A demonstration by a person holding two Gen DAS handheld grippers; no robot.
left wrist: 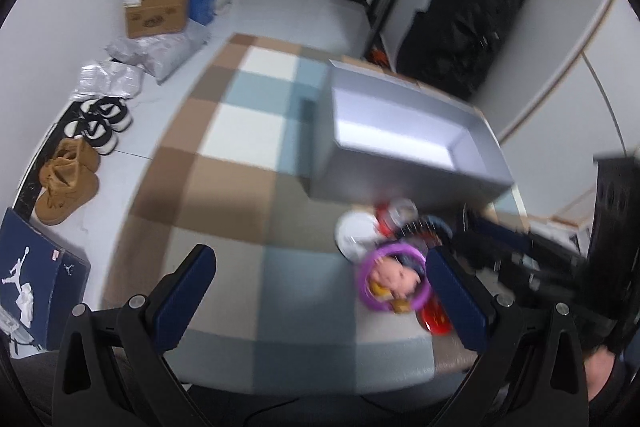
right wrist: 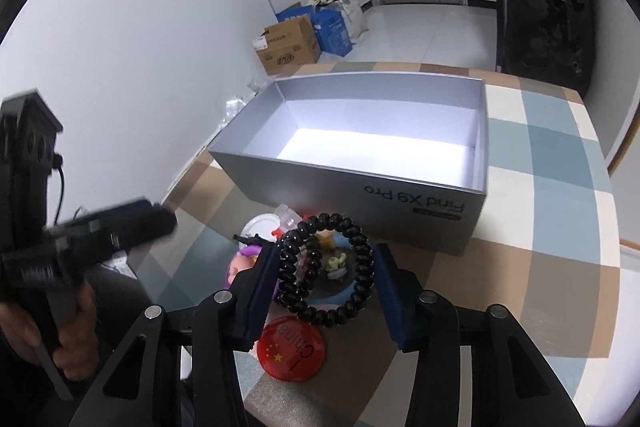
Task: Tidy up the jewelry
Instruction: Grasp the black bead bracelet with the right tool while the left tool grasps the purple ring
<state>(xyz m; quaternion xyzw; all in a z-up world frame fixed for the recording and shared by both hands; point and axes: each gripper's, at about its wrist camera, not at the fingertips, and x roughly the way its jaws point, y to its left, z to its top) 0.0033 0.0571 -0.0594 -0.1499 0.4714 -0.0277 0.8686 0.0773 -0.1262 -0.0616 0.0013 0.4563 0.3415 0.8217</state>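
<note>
An open, empty grey box marked "Find X9 Pro" stands on the checked tablecloth; it also shows in the left wrist view. In front of it lies a pile of trinkets: a red round badge, a purple ring, a white disc. My right gripper is shut on a black coiled bracelet, held between its fingers just above the pile. My left gripper is open and empty, left of the pile; it also shows in the right wrist view.
On the floor to the left are brown boots, black-and-white shoes, a blue shoe box, plastic bags and a cardboard box. A black bag hangs behind the table.
</note>
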